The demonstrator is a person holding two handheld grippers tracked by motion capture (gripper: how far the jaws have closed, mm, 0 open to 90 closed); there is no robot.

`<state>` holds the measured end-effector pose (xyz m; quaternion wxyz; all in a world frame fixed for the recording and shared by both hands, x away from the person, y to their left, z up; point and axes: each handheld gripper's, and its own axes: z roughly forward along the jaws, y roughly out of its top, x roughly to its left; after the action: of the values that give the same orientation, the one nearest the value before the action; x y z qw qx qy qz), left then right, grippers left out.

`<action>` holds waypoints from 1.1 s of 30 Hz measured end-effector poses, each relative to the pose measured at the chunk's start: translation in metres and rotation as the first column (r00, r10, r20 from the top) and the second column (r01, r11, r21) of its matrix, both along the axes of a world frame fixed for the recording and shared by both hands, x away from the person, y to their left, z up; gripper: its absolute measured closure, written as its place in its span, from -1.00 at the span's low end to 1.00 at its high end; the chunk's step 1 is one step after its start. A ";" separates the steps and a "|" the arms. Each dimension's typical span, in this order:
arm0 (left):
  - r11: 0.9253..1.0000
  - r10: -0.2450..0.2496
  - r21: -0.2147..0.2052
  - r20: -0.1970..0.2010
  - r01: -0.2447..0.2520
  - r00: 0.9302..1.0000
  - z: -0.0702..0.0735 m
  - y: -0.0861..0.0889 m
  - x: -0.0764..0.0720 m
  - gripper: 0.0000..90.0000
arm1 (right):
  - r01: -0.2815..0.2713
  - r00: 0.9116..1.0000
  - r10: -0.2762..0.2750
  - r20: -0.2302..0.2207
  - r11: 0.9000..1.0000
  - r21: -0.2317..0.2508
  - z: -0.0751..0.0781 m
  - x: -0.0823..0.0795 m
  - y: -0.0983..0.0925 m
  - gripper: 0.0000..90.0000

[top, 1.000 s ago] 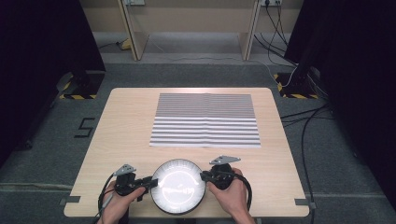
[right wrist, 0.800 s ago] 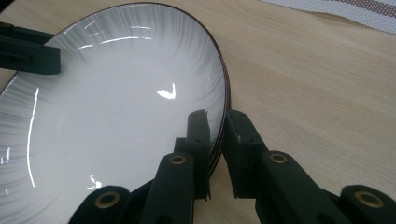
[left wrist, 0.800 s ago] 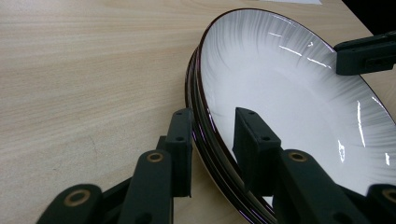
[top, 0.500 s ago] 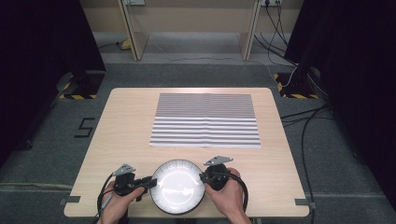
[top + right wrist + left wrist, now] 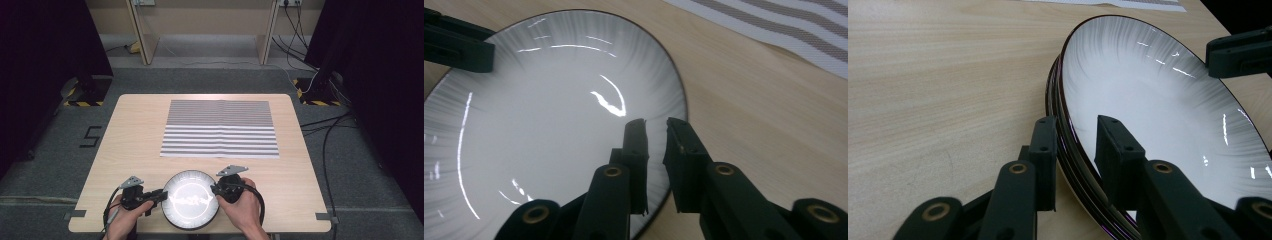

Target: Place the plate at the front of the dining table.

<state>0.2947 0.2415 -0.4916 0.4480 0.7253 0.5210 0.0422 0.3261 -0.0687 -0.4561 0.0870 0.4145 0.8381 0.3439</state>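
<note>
A shiny white plate with a dark rim (image 5: 191, 173) tops a stack of plates near the table's front edge. My left gripper (image 5: 161, 195) is at the stack's left edge. Its jaws (image 5: 1075, 145) have been closing and now clamp the rims, one pad outside and one on the white inner face (image 5: 1158, 95). My right gripper (image 5: 215, 190) is at the right edge. Its jaws (image 5: 656, 135) have just been opening and now straddle the rim of the plate (image 5: 549, 100) without pressing on it. Across the plate, each gripper view shows the other one: the right gripper (image 5: 1240, 50), the left gripper (image 5: 459, 42).
A grey and white striped mat (image 5: 220, 129) lies flat on the far half of the wooden table (image 5: 135, 140), beyond the plates; its corner shows as the mat (image 5: 784, 25). Bare wood lies on both sides of the stack. The table's front edge is just below my hands.
The right gripper has edged slightly left toward the plate. The left gripper, the plate stack and the mat stay where they were.
</note>
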 end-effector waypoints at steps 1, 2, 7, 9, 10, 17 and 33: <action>1.000 0.002 -0.002 0.002 -0.002 1.000 0.000 0.000 0.000 0.54 | 0.011 1.000 -0.011 0.004 1.000 0.019 -0.001 0.000 -0.004 0.69; 1.000 0.004 -0.004 0.000 -0.004 1.000 0.000 0.000 0.000 0.54 | 0.020 1.000 -0.020 0.011 1.000 0.010 -0.001 0.000 -0.004 0.62; 1.000 0.005 -0.010 0.000 -0.005 1.000 -0.001 0.001 -0.001 0.53 | 0.032 0.999 -0.031 -0.023 0.999 0.016 -0.004 0.000 -0.006 0.67; 1.000 0.003 -0.009 0.000 -0.003 1.000 -0.001 0.001 -0.001 0.53 | 0.027 0.999 -0.027 -0.021 1.000 -0.011 -0.006 0.000 -0.005 0.76; 1.000 0.003 -0.010 -0.002 -0.003 1.000 -0.001 0.000 -0.001 0.52 | 0.029 0.999 -0.029 -0.024 0.999 -0.019 -0.006 0.000 -0.005 0.79; 1.000 0.004 -0.004 0.002 -0.004 1.000 0.000 -0.001 -0.001 0.50 | 0.027 1.000 -0.027 -0.003 0.998 -0.061 -0.005 -0.002 0.002 0.80; 1.000 0.016 0.003 0.008 -0.016 1.000 0.002 0.001 0.000 0.49 | 0.013 0.999 -0.010 0.043 0.997 -0.071 -0.002 0.000 0.010 0.98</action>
<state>0.2943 0.2429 -0.4897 0.4486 0.7216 0.5250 0.0495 0.3264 -0.0589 -0.4580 0.1218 0.4087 0.8453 0.3218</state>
